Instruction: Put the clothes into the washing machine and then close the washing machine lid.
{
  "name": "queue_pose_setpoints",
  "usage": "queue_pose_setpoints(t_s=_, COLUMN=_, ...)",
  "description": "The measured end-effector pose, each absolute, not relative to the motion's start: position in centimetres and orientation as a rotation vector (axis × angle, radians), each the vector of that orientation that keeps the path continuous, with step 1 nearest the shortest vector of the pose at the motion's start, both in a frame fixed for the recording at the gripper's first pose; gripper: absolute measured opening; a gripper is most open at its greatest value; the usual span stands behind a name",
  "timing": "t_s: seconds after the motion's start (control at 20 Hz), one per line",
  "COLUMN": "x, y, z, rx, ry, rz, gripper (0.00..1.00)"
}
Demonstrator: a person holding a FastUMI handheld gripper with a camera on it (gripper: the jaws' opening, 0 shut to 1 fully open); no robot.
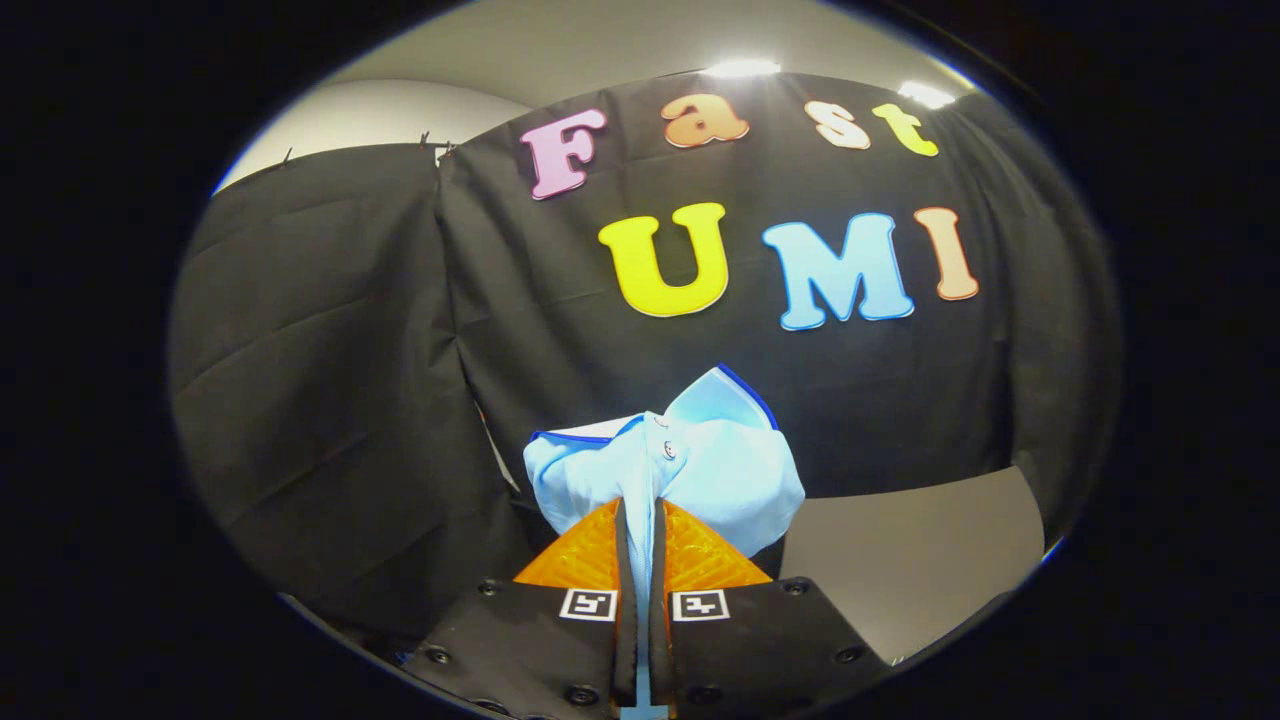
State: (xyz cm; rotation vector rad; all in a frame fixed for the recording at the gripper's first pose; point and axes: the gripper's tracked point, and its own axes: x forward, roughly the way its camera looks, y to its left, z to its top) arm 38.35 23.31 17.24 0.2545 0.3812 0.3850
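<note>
A light blue garment (700, 465) with dark blue edging and small snap buttons is pinched between my two fingers. It bunches up just beyond the fingertips and a strip of it runs down the narrow gap between them. My gripper (640, 515) is shut on this cloth and held up in the air, facing the booth's black cloth wall.
Black cloth wall (560, 330) hangs straight ahead and to the left. A grey flat surface (910, 560) lies to the right, below the garment. Bright ceiling lights (742, 68) shine above the wall.
</note>
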Motion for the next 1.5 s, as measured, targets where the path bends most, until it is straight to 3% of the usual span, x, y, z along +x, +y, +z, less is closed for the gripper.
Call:
queue_pose_setpoints(t_s=0.6, x=38.5, y=34.6, z=12.4, rx=0.228, ry=0.486, rz=0.515, gripper=0.06)
queue_pose_setpoints(t_s=1.5, x=39.5, y=38.6, z=0.6, rx=0.207, ry=0.646, rz=0.446, gripper=0.06)
